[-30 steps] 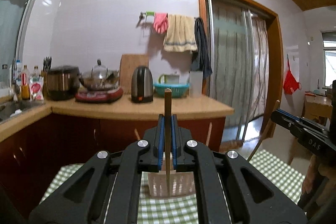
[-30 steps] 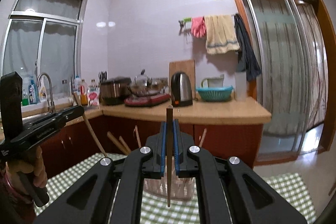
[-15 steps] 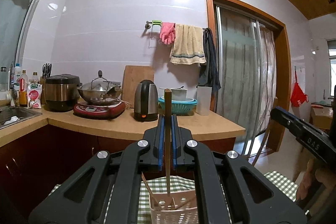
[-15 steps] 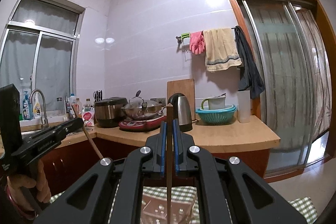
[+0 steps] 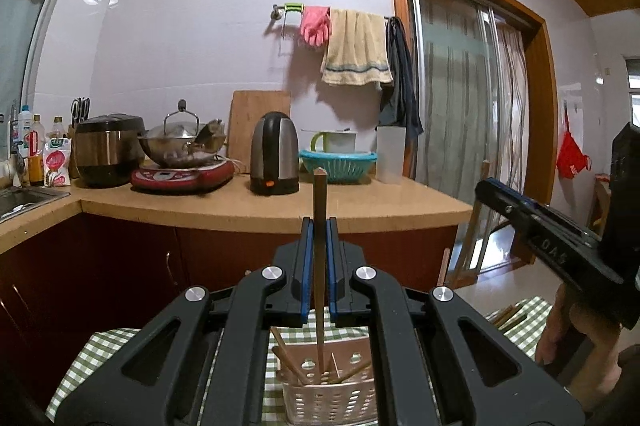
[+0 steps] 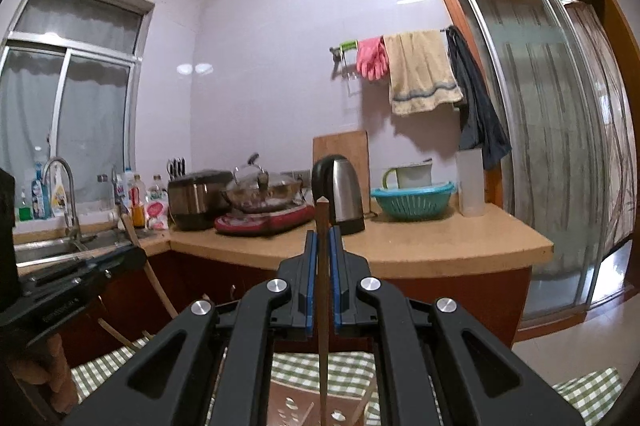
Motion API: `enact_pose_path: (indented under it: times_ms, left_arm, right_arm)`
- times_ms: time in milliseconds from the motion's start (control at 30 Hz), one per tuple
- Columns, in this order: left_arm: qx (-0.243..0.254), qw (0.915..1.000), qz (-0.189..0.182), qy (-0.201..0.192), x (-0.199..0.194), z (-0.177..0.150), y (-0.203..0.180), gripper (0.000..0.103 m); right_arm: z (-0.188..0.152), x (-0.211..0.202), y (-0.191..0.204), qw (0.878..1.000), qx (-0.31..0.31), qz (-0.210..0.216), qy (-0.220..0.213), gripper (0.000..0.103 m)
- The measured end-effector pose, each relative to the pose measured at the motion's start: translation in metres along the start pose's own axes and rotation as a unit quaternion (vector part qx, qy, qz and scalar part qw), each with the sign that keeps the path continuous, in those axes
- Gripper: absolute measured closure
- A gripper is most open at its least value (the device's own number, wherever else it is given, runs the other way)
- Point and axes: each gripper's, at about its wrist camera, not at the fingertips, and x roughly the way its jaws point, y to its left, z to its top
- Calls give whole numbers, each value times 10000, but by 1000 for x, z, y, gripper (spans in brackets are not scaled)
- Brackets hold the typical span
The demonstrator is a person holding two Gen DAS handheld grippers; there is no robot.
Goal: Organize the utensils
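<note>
Wooden chopsticks stood upright, one (image 5: 319, 250) clamped in the left gripper (image 5: 319, 238), another (image 6: 322, 286) in the right gripper (image 6: 322, 250), both jaws closed tight on them. Only the left view showed the whole white basket (image 5: 332, 396) on the checked cloth (image 5: 100, 354), near, with loose chopsticks inside; the right view's own fingers hid most of it.

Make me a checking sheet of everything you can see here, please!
Surface: green checked cloth on the table.
Job's things: white holder with several chopsticks leaning inside; one upright chopstick in each pair of tongs.
Clutter: loose chopsticks on the cloth.
Grippers: left tongs and right tongs both shut on a chopstick.
Cables: thin cord beside the kettle.
Surroundings: kitchen counter, wok, rice cooker, hanging towel.
</note>
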Motion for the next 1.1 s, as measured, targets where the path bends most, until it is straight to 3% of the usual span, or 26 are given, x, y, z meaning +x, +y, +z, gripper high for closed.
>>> enact_pose_path:
  times_ms: [200, 433, 500, 533, 567, 700, 767, 1000, 1100]
  left_arm:
    - [90, 9998, 30, 167, 8, -12, 0, 96]
    - [58, 9993, 51, 368, 17, -19, 4, 95]
    - [53, 9992, 75, 399, 17, -20, 5, 85]
    - [30, 9991, 93, 404, 17, -20, 7, 73]
    - [-8, 9992, 105, 384, 16, -20, 8, 70]
    - [25, 9992, 113, 388, 15, -20, 9, 69]
    - [42, 9992, 126, 389, 14, -20, 9, 61]
    - [72, 9993, 192, 313, 4, -18, 8, 41]
    - [103, 9992, 259, 278, -3, -17, 6, 34]
  right_arm:
    - [-12, 11, 3, 9994, -134, -50, 327, 96]
    - [-13, 12, 3, 9991, -128, -51, 411, 93]
    - [-14, 11, 4, 9991, -117, -61, 410, 88]
    - [-14, 11, 4, 9991, -110, -64, 396, 85]
    - [-13, 12, 4, 9991, -105, -54, 400, 84]
    - [-13, 11, 4, 9991, -113, -63, 410, 82]
    - [-12, 11, 4, 9991, -118, -82, 401, 79]
    - [-10, -4, 9, 9991, -143, -248, 316, 45]
    - [-9, -12, 12, 9989, -182, -303, 294, 37]
